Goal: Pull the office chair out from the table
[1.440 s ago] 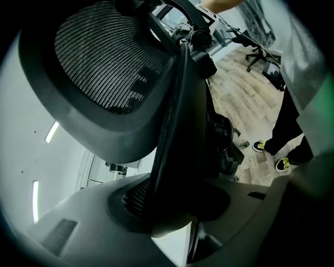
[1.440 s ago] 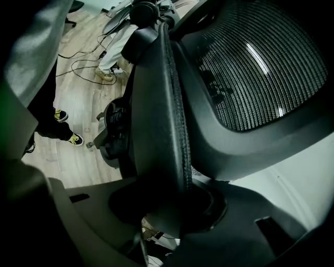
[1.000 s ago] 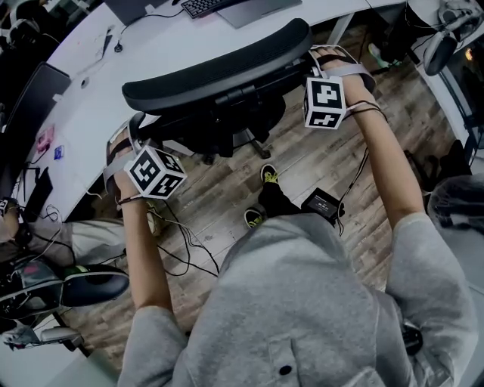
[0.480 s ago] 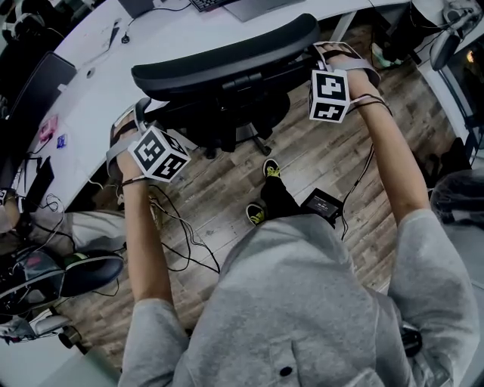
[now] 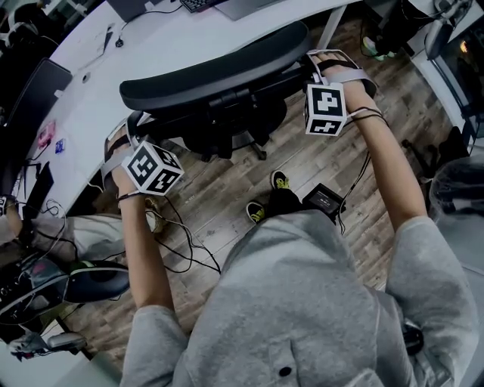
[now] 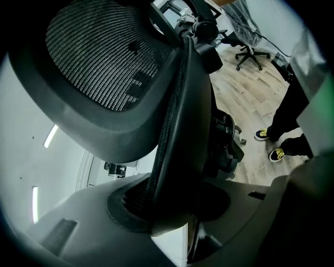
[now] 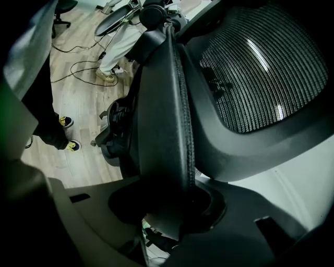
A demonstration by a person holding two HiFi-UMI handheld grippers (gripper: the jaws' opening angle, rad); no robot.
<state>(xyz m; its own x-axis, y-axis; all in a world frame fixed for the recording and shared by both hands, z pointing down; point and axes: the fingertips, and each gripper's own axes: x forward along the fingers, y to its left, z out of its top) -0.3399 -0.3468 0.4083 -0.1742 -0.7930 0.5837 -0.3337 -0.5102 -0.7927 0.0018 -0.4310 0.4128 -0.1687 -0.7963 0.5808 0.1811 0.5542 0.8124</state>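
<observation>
1. Backrest (image 5: 215,72) of the office chair (image 5: 234,121) runs across the head view just beside the curved edge of the white table (image 5: 151,41). We see the chair's base below it on the wooden floor (image 5: 318,162).
2. We have the left gripper (image 6: 172,211) clamped on the left side edge of the backrest. In the left gripper view the dark rim comes straight down between the two jaws, and both press against it. The black mesh (image 6: 99,57) spreads up and to the left of the rim.
3. We have the right gripper (image 7: 167,208) clamped in the same way on the right side edge. In the right gripper view the rim drops between its jaws, pinched from both sides, with the mesh fanning out to the right.
4. Both arms reach forward to the chair, one at each end of the backrest. The left marker cube (image 5: 153,168) sits near the table's edge. The right marker cube (image 5: 325,109) sits over open floor.
5. Our shoes (image 5: 278,180), black with yellow trim, stand on the planks behind the chair, between our arms.
6. Black cables (image 5: 181,242) trail over the floor on our left side.
7. On the table a keyboard (image 5: 198,4) lies at the top edge of the head view, well apart from the chair.
</observation>
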